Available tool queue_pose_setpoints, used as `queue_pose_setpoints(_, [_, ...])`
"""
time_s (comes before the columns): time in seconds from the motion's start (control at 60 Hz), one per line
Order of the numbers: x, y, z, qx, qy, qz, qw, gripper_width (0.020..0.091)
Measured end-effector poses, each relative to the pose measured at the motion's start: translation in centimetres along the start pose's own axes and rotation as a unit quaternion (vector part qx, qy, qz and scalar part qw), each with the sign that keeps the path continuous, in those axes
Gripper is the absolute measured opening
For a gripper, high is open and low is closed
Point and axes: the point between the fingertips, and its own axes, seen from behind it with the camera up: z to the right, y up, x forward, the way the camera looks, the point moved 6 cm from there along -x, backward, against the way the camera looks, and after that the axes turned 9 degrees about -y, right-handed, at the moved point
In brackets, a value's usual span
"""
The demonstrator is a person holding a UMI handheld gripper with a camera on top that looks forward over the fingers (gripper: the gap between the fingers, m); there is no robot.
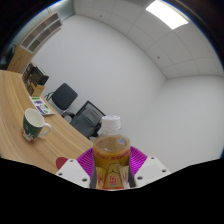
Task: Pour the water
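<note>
1. Your gripper (111, 172) is closing its two fingers on a bottle (111, 152), one pink pad (84, 161) pressing in from the left and the other from the right, with no gap showing at either side.
2. You are holding the bottle upright between the fingers; it is clear plastic, carrying amber-coloured liquid, a white cap (111, 124) on top and a red and yellow label on its lower part.
3. The bottle is sitting lifted in the jaws, its base hidden down between the fingers, so you cannot tell whether anything is supporting it from below.
4. Beyond the fingers and off to the left, a wooden table (20, 105) is running away from you along the wall.
5. On that table a white mug (35, 124) with a green inside and a handle is standing upright, well apart from the bottle.
6. Farther along the table some small items are lying; they are too small to name.
7. Beside the table two dark office chairs (64, 98) are standing near each other.
8. Overhead a rectangular ceiling light (166, 13) is glowing against the white ceiling.
</note>
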Motion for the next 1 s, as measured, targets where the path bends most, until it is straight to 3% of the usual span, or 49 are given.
queue_pose_setpoints(0.2, [2.7, 7.7, -7.6, -0.318, -0.015, 0.085, 0.944, 0.0443])
queue_pose_setpoints(0.467, [3.6, 9.0, -14.8, -0.597, -0.022, 0.143, 0.789, 0.0441])
queue_pose_setpoints(0.6, [2.9, 8.7, -16.3, -0.635, -0.015, 0.156, 0.757, 0.0444])
queue_pose_setpoints(0.8, [3.0, 8.7, -15.7, -0.603, -0.007, 0.155, 0.783, 0.0442])
queue_pose_setpoints(0.9, [3.9, 9.9, -12.9, -0.470, -0.007, 0.125, 0.874, 0.0444])
queue_pose_setpoints(1.0, [4.2, 8.8, -10.0, -0.220, 0.003, 0.074, 0.973, 0.0444])
